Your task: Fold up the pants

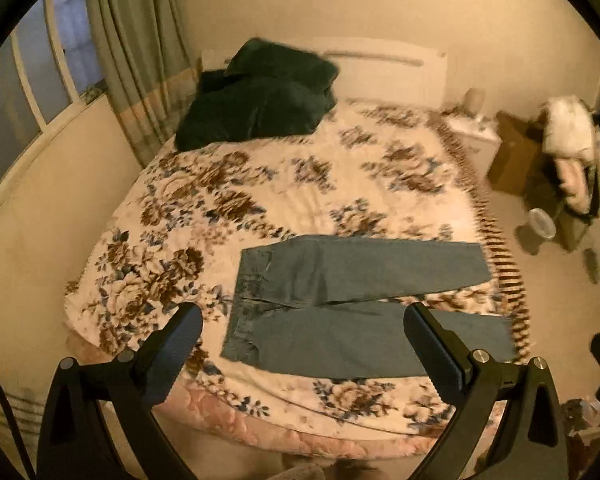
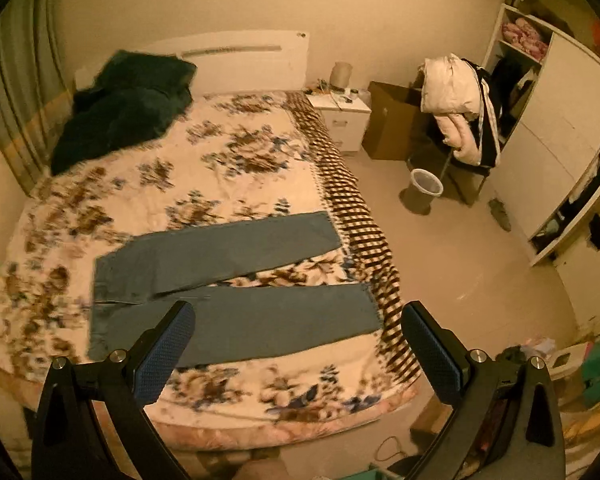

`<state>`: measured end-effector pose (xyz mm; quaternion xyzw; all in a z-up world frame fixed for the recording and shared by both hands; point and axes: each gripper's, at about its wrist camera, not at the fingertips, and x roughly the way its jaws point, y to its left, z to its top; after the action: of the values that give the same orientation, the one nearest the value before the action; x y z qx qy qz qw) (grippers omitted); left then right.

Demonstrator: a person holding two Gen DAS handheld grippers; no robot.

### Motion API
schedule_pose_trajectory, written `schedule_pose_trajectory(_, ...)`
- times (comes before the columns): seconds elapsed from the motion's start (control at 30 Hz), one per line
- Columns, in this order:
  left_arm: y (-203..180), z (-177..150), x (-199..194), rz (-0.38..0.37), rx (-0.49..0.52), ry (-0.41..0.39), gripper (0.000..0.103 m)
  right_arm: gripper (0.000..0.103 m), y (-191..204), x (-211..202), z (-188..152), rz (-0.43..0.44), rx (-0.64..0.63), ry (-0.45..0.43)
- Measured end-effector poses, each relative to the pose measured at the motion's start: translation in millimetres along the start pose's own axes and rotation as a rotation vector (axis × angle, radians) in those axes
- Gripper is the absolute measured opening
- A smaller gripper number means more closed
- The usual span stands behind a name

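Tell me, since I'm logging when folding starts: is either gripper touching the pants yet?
Apart. In both wrist views the left gripper and right gripper hang open above the bed, holding nothing, while the pants lie flat and spread out, undisturbed.

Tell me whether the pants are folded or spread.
Spread: the blue denim pants lie flat on the floral bedspread, legs apart, no fold.

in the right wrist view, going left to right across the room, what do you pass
curtain → dark green blanket → blue pants → white nightstand → brown cardboard box → bin → wardrobe
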<state>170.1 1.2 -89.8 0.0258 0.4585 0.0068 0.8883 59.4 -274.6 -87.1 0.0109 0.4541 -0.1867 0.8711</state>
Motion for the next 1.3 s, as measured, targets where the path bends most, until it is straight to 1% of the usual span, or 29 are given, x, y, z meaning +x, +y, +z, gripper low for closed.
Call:
schedule_pose_trajectory(0.03, -2.2, 3.0, 11.8, 0.0, -0.007, 0.008, 0.103, 0.103, 0.7, 24.5, 9.0, -0.002, -0.016, 0.0)
schedule_pose_trajectory(0.1, -12.1, 13.0, 40.0, 0.023, -0.01, 0.034, 0.103, 0.103, 1.0, 64.2, 22.4, -0.012, -0.035, 0.015)
schedule_pose_trajectory(0.13, -15.7, 16.9, 52.8, 0.026, -0.01, 0.045, 0.103, 0.103, 0.2, 87.3, 30.7, 0.003, -0.038, 0.026)
schedule_pose_trajectory(0.2, -28.4, 27.3, 81.9, 0.064, -0.013, 0.071, 0.103, 0.103, -2.2, 131.4, 49.0, 0.028, -0.043, 0.052)
schedule_pose_trajectory(0.23, -31.8, 30.7, 91.3, 0.069, -0.015, 0.081, 0.103, 0.103, -2.9, 155.4, 59.3, 0.045, -0.047, 0.065)
schedule_pose_trajectory(0.3, -41.4, 41.4, 118.8, 0.094, -0.032, 0.095, 0.103, 0.103, -2.3, 193.4, 74.6, 0.066, -0.053, 0.081)
schedule_pose_trajectory(0.4, -54.6, 56.9, 166.5, 0.102, -0.051, 0.115, 0.103, 0.103, 0.9, 274.3, 103.0, 0.097, -0.077, 0.118)
schedule_pose_trajectory(0.43, -61.2, 62.0, 191.1, 0.1, -0.045, 0.124, 0.103, 0.103, 4.3, 299.1, 109.6, 0.1, -0.089, 0.125)
schedule_pose_trajectory(0.5, -68.6, 67.8, 225.3, 0.106, -0.034, 0.142, 0.103, 0.103, 14.4, 357.3, 124.0, 0.097, -0.12, 0.141)
schedule_pose_trajectory(0.6, -82.3, 71.9, 294.9, 0.103, -0.001, 0.181, 0.103, 0.103, 38.7, 433.4, 133.5, 0.108, -0.192, 0.146)
schedule_pose_trajectory(0.63, -90.1, 71.6, 329.6, 0.094, 0.025, 0.202, 0.103, 0.103, 51.5, 470.8, 134.8, 0.115, -0.232, 0.159)
schedule_pose_trajectory(0.7, -103.7, 69.1, 378.1, 0.097, 0.077, 0.24, 0.103, 0.103, 73.6, 527.0, 133.2, 0.137, -0.301, 0.181)
schedule_pose_trajectory(0.73, -112.0, 65.8, 412.7, 0.1, 0.121, 0.267, 0.103, 0.103, 86.6, 554.7, 130.2, 0.138, -0.335, 0.195)
schedule_pose_trajectory(0.8, -126.3, 60.2, 462.3, 0.103, 0.198, 0.301, 0.103, 0.103, 108.7, 595.5, 123.5, 0.136, -0.386, 0.219)
schedule_pose_trajectory(0.83, -135.5, 56.3, 493.5, 0.109, 0.247, 0.327, 0.103, 0.103, 123.0, 632.4, 121.0, 0.146, -0.424, 0.247)
schedule_pose_trajectory(0.9, -146.7, 49.9, 535.4, 0.101, 0.323, 0.373, 0.103, 0.103, 142.5, 668.6, 115.4, 0.136, -0.464, 0.288)
schedule_pose_trajectory(0.93, -152.7, 44.9, 561.3, 0.095, 0.379, 0.404, 0.103, 0.103, 152.7, 693.8, 112.3, 0.147, -0.494, 0.321)
schedule_pose_trajectory(1.0, -159.3, 42.0, 594.1, 0.076, 0.442, 0.446, 0.103, 0.102, 167.0, 729.7, 113.0, 0.138, -0.519, 0.375)
schedule_pose_trajectory(1.03, -161.5, 41.2, 610.9, 0.072, 0.473, 0.471, 0.103, 0.102, 172.6, 750.7, 113.7, 0.158, -0.531, 0.413)
schedule_pose_trajectory(1.07, -162.7, 39.4, 627.5, 0.06, 0.504, 0.52, 0.103, 0.101, 178.1, 769.3, 115.1, 0.156, -0.555, 0.437)
schedule_pose_trajectory(1.1, -163.3, 37.8, 642.9, 0.028, 0.526, 0.576, 0.103, 0.101, 181.4, 779.9, 114.9, 0.16, -0.581, 0.455)
schedule_pose_trajectory(1.13, -164.8, 38.0, 657.0, 0.011, 0.538, 0.611, 0.103, 0.101, 187.1, 796.2, 116.1, 0.167, -0.624, 0.489)
schedule_pose_trajectory(1.17, -162.9, 38.4, 664.9, -0.006, 0.545, 0.624, 0.103, 0.101, 189.7, 809.4, 116.2, 0.165, -0.653, 0.522)
schedule_pose_trajectory(1.2, -161.8, 38.5, 671.0, -0.033, 0.556, 0.64, 0.103, 0.101, 192.8, 826.1, 114.6, 0.186, -0.685, 0.582)
schedule_pose_trajectory(1.23, -160.4, 38.2, 678.5, -0.07, 0.57, 0.666, 0.103, 0.101, 195.3, 836.9, 113.0, 0.199, -0.712, 0.62)
schedule_pose_trajectory(1.3, -158.4, 38.6, 685.8, -0.113, 0.582, 0.697, 0.103, 0.101, 201.2, 848.7, 111.0, 0.221, -0.767, 0.654)
